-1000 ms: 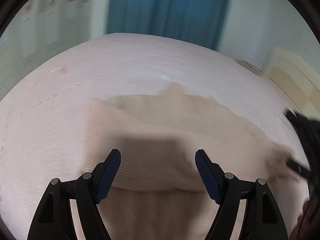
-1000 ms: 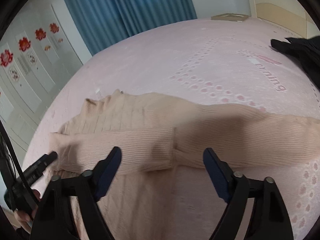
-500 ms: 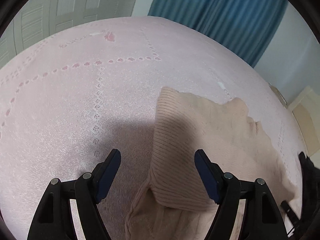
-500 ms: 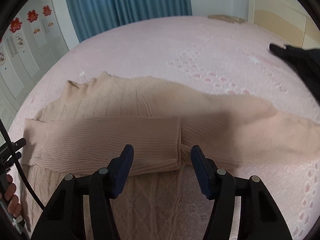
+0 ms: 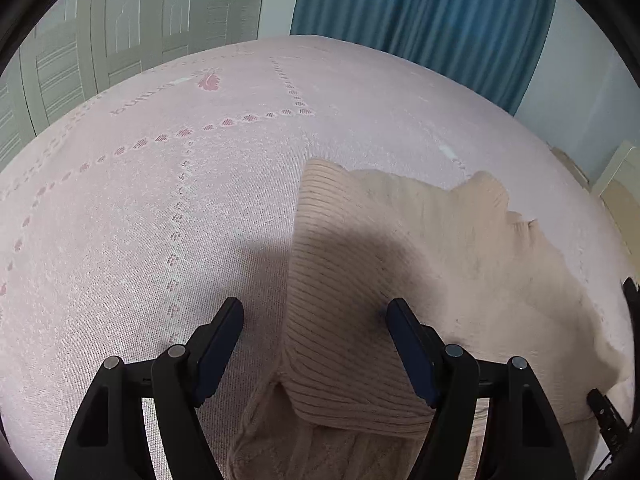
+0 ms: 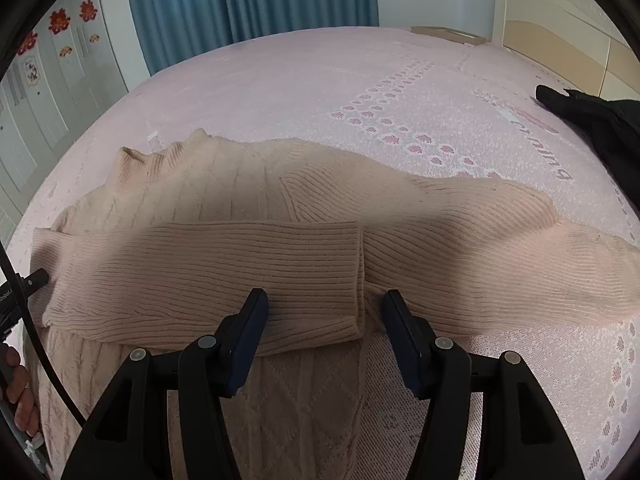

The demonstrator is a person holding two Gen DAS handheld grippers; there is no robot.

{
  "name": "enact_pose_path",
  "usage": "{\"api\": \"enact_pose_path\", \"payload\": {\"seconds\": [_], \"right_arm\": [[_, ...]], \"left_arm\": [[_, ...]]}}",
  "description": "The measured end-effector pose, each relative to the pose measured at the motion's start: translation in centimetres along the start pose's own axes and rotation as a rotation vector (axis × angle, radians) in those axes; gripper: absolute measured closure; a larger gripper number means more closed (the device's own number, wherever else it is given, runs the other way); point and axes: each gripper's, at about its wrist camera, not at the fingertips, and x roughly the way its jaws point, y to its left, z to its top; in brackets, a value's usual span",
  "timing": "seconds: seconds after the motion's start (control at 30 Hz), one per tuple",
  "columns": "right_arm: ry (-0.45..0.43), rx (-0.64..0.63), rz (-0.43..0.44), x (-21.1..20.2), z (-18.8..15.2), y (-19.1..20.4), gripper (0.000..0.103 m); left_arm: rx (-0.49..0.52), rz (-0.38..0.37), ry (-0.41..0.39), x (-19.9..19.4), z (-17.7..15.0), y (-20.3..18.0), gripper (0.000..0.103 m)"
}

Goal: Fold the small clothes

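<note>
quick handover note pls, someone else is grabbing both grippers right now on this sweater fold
Left gripper: open, holding nothing, over the sweater's folded edge.
Right gripper: open, holding nothing, astride the cuff of the folded sleeve.
Sweater lies flat on the pink bedspread, collar away from the grippers.
Done: one sleeve is folded across the chest.
Left: the other sleeve lies stretched out sideways; fold it in, then fold the body.

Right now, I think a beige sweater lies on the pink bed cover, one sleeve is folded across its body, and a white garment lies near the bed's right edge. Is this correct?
Not quite: the garment near the right edge is black, not white, as the right wrist view shows. The rest holds: the beige sweater lies on the pink bed cover with one sleeve folded across its body.
</note>
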Motion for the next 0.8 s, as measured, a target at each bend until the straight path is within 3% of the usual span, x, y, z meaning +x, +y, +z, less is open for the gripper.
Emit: {"api": "enact_pose_path", "payload": {"seconds": [0.8], "right_arm": [[0.000,-0.017,-0.031,0.07,-0.08,0.42,0.043]], "left_arm": [[0.036,0.026,0.005,0.17,-0.21,-0.60,0.024]]}}
